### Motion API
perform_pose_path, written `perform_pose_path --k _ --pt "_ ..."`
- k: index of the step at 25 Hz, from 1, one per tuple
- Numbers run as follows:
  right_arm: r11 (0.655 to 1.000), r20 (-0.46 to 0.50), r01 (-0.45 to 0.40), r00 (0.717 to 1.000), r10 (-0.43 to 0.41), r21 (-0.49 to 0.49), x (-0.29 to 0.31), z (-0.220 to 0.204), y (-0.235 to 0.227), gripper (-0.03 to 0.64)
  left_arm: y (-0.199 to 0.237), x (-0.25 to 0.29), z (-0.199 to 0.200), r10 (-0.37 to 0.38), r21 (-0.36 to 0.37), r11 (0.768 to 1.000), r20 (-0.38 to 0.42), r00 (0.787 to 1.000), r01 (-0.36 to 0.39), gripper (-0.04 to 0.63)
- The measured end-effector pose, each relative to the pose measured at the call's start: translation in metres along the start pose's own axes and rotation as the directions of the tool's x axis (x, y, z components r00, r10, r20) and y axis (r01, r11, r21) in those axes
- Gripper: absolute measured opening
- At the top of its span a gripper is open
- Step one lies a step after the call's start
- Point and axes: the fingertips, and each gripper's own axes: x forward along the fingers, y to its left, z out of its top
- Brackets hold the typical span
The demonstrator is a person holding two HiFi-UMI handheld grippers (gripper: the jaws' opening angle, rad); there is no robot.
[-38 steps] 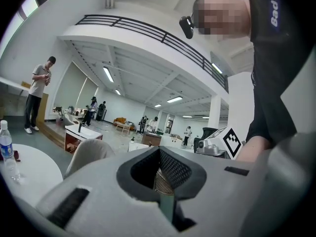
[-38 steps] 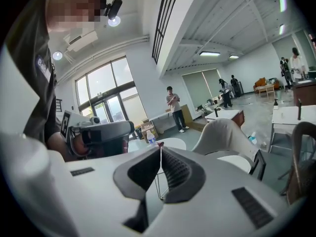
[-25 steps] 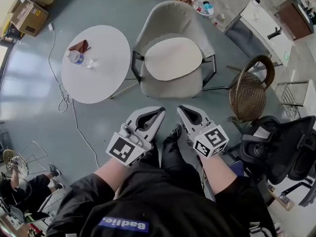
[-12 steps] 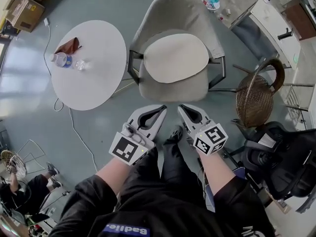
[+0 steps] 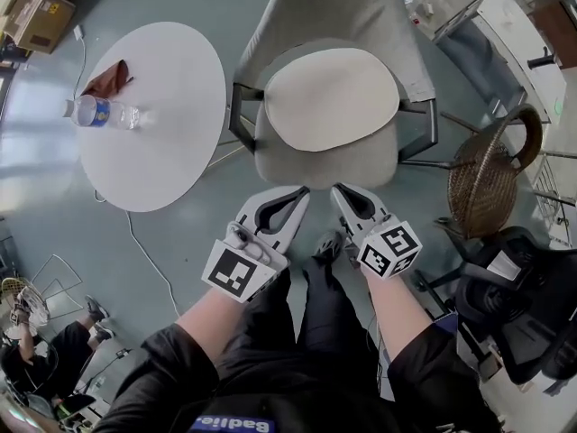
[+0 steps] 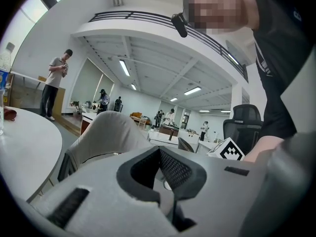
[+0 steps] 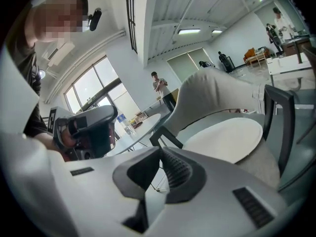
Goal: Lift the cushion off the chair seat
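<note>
A cream oval cushion (image 5: 331,97) lies flat on the seat of a grey upholstered chair (image 5: 335,12) with black arm frames. Both grippers hang side by side just short of the seat's front edge, tips towards it and apart from it. My left gripper (image 5: 301,191) is shut with nothing in it, and so is my right gripper (image 5: 336,189). In the right gripper view the cushion (image 7: 224,137) shows beyond the shut jaws (image 7: 160,149), with the chair back (image 7: 212,95) behind. The left gripper view shows its shut jaws (image 6: 159,149) and the chair back (image 6: 106,132); the cushion is hidden there.
A round white table (image 5: 167,142) stands left of the chair with a water bottle (image 5: 99,113) and a reddish cloth (image 5: 106,79). A wicker basket (image 5: 491,179) and a black office chair (image 5: 523,296) stand right. A cable (image 5: 149,251) trails on the floor.
Both grippers have sunk and come closer to the chair's front edge; the chair and cushion now look larger and nearer. The jaws stayed shut.
</note>
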Motion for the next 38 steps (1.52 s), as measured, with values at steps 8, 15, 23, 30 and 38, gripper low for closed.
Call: perform_pose_path --k 8,15,23,30,38 --pt "0.983 -0.014 0.023 1.000 -0.021 0.184 0.034 -0.037 -0.044 0.040 0.022 0.008 -0.013 0.014 -0.019 1.000 -0.008 1.000 -0.014 0.012" --pt "0.921 -0.028 0.043 0.999 -0.034 0.386 0.061 -0.073 -0.089 0.171 0.035 0.015 -0.023 0.011 -0.011 1.000 -0.015 1.000 -0.011 0.012" --pt "0.788 -0.017 0.069 0.997 -0.074 0.611 0.088 -0.103 -0.131 0.213 0.045 0.019 -0.028 0.010 -0.023 1.000 -0.019 1.000 -0.011 0.012" --pt "0.644 -0.026 0.119 0.988 -0.152 0.756 0.098 -0.117 -0.160 0.215 0.053 0.018 -0.029 0.008 -0.026 1.000 -0.023 1.000 -0.008 0.012" --pt "0.520 -0.041 0.148 0.977 -0.211 0.841 0.112 -0.114 -0.178 0.215 0.064 0.015 -0.026 0.017 -0.036 0.999 -0.030 0.999 -0.018 0.012"
